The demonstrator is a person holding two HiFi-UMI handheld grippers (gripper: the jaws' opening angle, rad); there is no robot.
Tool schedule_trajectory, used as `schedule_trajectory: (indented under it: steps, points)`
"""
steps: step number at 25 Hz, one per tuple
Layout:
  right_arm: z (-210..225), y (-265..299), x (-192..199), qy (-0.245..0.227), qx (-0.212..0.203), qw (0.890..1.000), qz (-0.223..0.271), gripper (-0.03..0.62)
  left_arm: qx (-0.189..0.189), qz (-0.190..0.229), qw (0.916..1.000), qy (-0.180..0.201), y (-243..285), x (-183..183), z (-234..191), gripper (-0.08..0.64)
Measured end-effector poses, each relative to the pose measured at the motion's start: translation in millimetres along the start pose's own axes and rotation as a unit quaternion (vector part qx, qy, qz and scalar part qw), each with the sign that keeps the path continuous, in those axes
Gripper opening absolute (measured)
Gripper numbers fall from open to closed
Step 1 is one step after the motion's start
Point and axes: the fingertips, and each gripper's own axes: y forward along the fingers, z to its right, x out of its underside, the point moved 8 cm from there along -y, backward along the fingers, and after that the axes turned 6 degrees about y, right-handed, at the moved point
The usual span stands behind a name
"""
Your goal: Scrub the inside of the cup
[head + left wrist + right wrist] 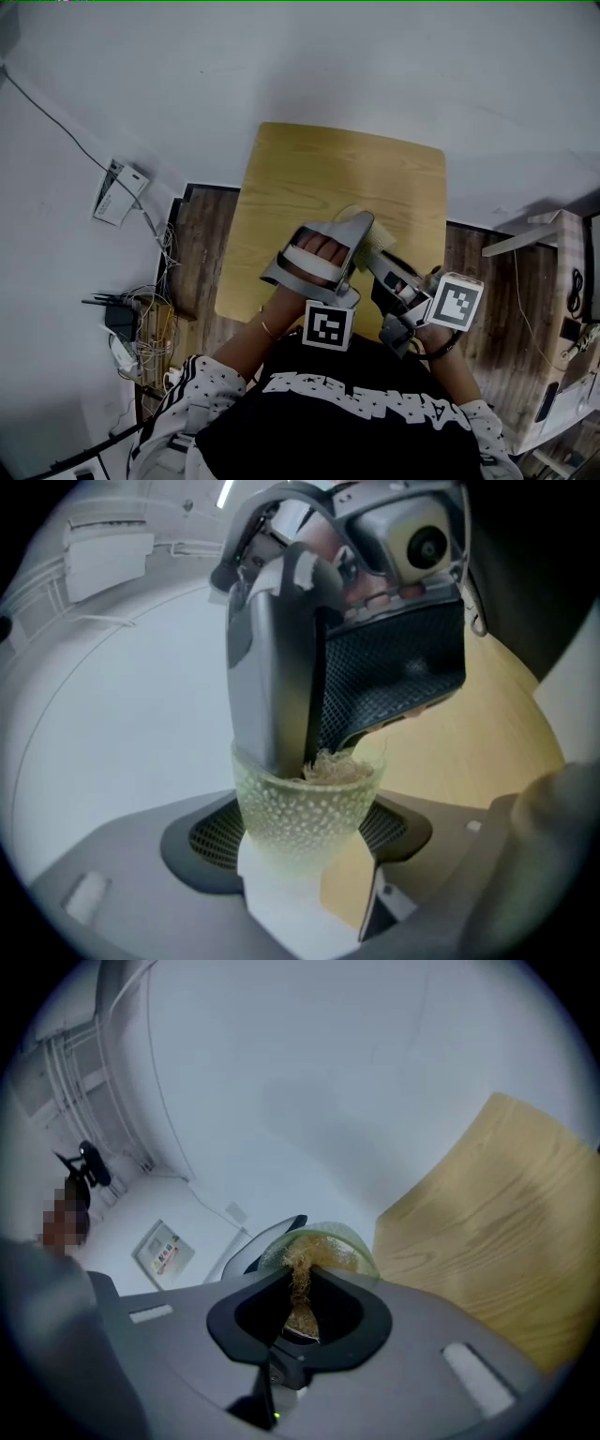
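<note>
In the left gripper view, a pale green cup [305,808] with a dotted wall sits upright between the jaws of my left gripper [302,841], which is shut on it. My right gripper [298,1283] is shut on a tan fibrous scrubber [300,1274]. Its fingers [277,667] reach down into the cup's mouth, and the scrubber [330,769] shows just inside the rim. The right gripper view shows the cup's rim [352,1239] right beyond the jaws. From the head view, both grippers meet at the cup [359,225] above the wooden table [309,169].
The small table stands against a white wall. Left of it on the floor lie a white box [120,192] and a tangle of cables with a power strip [131,323]. Light wooden furniture [553,281] stands at the right.
</note>
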Motion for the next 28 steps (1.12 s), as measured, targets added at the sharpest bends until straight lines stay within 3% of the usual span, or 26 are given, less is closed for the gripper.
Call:
schedule_trajectory:
  steps: [3, 6, 10, 15, 17, 24, 26, 28]
  points:
    - [-2.7, -0.4, 3.2, -0.068, 0.034, 0.997, -0.018, 0.058, 0.017, 0.005, 0.9998, 0.000, 0.4, -0.9, 1.7, 0.370]
    - [-4.6, 3.6, 5.9, -0.148, 0.070, 0.986, -0.043, 0.057, 0.032, 0.009, 0.9994, 0.004, 0.8, 1.6, 3.4, 0.370]
    - [-6.8, 9.8, 9.2, -0.277, 0.119, 0.950, -0.085, 0.058, 0.049, 0.004, 0.9988, -0.004, 1.8, 4.5, 6.5, 0.370]
    - [-11.5, 16.5, 10.9, -0.381, 0.151, 0.904, -0.125, 0.058, 0.065, 0.002, 0.9976, -0.024, 2.1, 7.6, 7.5, 0.369]
    - [-13.6, 19.2, 12.2, -0.431, 0.163, 0.875, -0.146, 0.058, 0.071, 0.002, 0.9971, -0.029, 2.0, 8.5, 7.8, 0.368]
    - [-16.4, 28.2, 18.8, -0.588, 0.183, 0.758, -0.214, 0.060, 0.092, 0.018, 0.9920, -0.085, 2.4, 6.7, 8.8, 0.368]
    - [-16.9, 29.5, 20.2, -0.628, 0.185, 0.720, -0.231, 0.060, 0.093, 0.020, 0.9910, -0.095, 2.6, 6.8, 7.5, 0.368]
    - [-16.9, 31.0, 22.2, -0.671, 0.188, 0.672, -0.250, 0.060, 0.097, 0.020, 0.9900, -0.100, 3.3, 7.7, 7.4, 0.368]
